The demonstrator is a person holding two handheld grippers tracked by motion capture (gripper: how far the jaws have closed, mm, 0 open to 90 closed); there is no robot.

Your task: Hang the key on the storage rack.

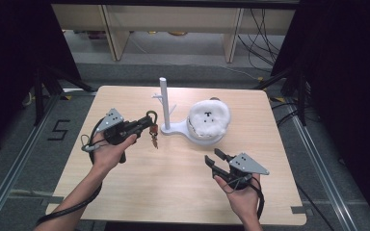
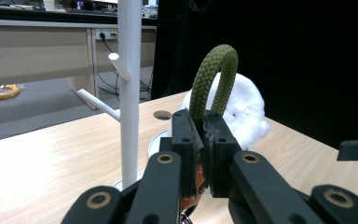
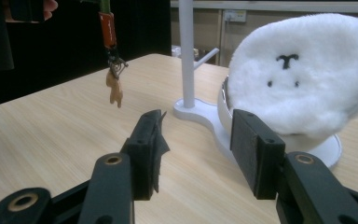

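- high view: wooden table [image 1: 173,192] with a white peg stand [image 1: 164,103] near the middle, just left of a fluffy white plush face [image 1: 209,118] resting on the stand's round base.
- left gripper [image 1: 144,124] held in the left hand [image 1: 108,151] above the table's left half, just left of the stand; jaws clamped on an olive green rope loop [image 1: 151,115], with an orange tag and small charm [image 1: 153,139] dangling below.
- right gripper [image 1: 215,159] in the right hand [image 1: 241,197] near the front right of the table, apart from the plush, with nothing between the jaws.
- left gripper view: jaws pressed narrow around the rope loop [image 2: 213,77], loop arching upright above them; stand pole [image 2: 129,88] just to the left, plush face [image 2: 244,112] behind.
- right gripper view: jaws spread wide, nothing gripped; plush face [image 3: 303,74] close ahead on the right, stand [image 3: 186,56] beyond, charm [image 3: 114,88] hanging in the air at upper left, clear of the tabletop.
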